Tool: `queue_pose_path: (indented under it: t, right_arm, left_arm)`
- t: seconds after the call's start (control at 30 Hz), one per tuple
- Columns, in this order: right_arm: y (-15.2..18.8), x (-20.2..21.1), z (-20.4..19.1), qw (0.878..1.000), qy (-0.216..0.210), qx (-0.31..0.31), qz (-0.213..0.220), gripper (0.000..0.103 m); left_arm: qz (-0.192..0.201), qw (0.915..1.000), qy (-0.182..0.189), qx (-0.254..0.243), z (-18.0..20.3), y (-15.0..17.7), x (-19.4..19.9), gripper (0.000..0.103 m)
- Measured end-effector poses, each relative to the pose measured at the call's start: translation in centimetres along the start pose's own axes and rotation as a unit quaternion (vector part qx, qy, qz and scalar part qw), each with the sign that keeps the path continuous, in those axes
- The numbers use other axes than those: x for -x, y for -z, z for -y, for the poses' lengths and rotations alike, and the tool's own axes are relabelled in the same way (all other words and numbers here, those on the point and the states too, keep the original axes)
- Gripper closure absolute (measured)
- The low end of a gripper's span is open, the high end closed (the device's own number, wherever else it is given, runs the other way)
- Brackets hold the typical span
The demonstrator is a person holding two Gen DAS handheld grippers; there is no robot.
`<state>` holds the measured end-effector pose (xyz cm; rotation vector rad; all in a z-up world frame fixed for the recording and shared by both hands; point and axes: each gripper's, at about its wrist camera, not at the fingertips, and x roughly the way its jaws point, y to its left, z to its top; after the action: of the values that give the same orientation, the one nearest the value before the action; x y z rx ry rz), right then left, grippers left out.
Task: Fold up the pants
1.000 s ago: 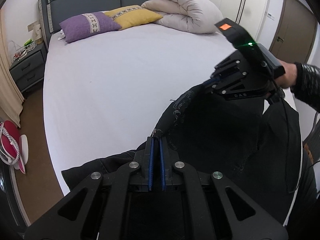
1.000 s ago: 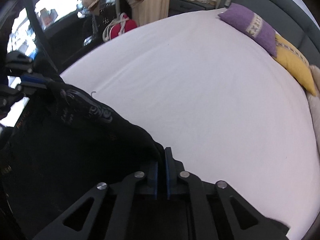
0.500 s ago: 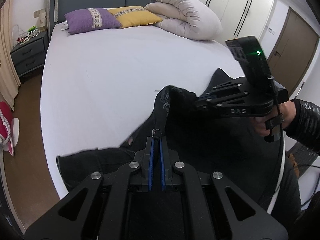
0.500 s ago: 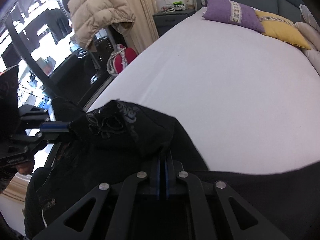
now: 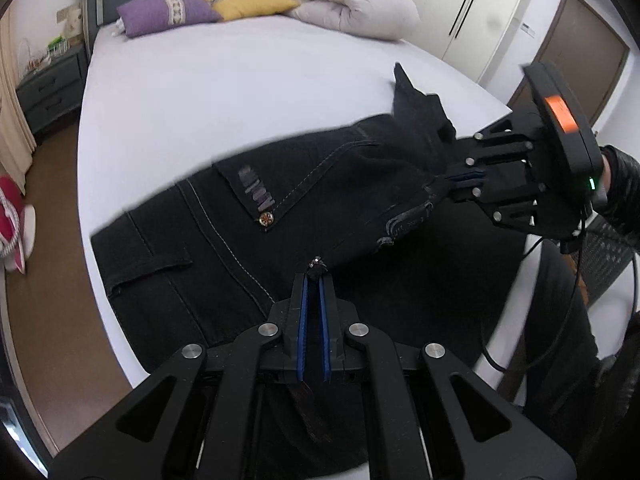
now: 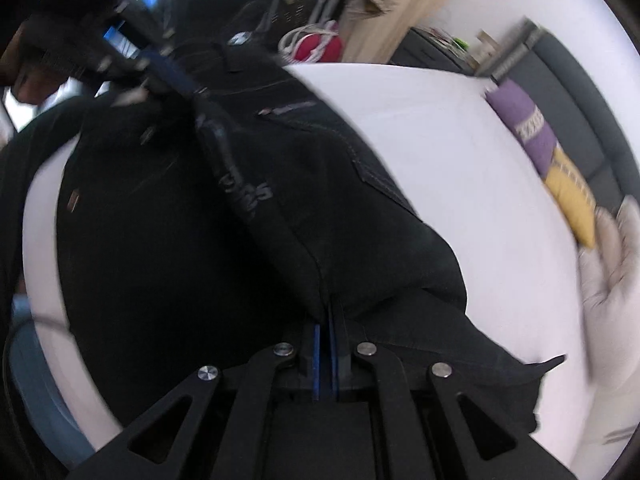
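Black denim pants (image 5: 248,216) with pale stitching and a studded back pocket lie spread over the near corner of the white bed (image 5: 224,80). My left gripper (image 5: 314,276) is shut on the waistband edge, held just above the bed. My right gripper (image 5: 448,184) is shut on the other end of the same edge, to the right. In the right wrist view the pants (image 6: 320,200) stretch from my right gripper (image 6: 326,316) up to the left gripper (image 6: 188,88). The view is blurred.
A purple pillow (image 5: 168,12), a yellow pillow (image 5: 248,0) and a rolled beige duvet (image 5: 352,4) lie at the head of the bed. A grey nightstand (image 5: 48,84) stands at left. A red bag (image 5: 10,216) lies on the brown floor. Wardrobe doors (image 5: 472,12) are behind right.
The pants have been lifted, flipped and spread: the back pocket side now faces up across the bed corner. My right gripper swung out to the right, pulling the waistband taut between both grippers.
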<state>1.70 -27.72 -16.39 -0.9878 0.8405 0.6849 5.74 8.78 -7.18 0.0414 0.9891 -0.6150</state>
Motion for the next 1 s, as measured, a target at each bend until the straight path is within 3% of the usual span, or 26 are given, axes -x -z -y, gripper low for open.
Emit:
queue_pose_path:
  t: [0.37, 0.57, 0.87, 1.0]
  right_arm:
    - [3.7, 3.5, -10.1, 0.993, 0.036, 0.098, -0.045, 0.098]
    - [4.1, 4.4, -11.7, 0.992, 0.046, 0.106, -0.056, 0.098]
    - [3.3, 2.0, -12.4, 0.989, 0.064, 0.113, -0.077, 0.098]
    - [3.6, 1.6, -12.8, 0.989, 0.072, 0.099, -0.077, 0.096]
  left_arm:
    - [-0.038, 0.9991, 0.019, -0.002, 5.8, 7.6, 2.4, 0.099]
    - [-0.050, 0.9984, 0.020, -0.018, 8.3, 9.4, 3.6, 0.099]
    - [-0.057, 0.9976, 0.018, 0.034, 4.6, 9.6, 3.5, 0.100]
    - [-0.055, 0.9983, 0.007, 0.019, 4.9, 9.8, 5.0, 0.099]
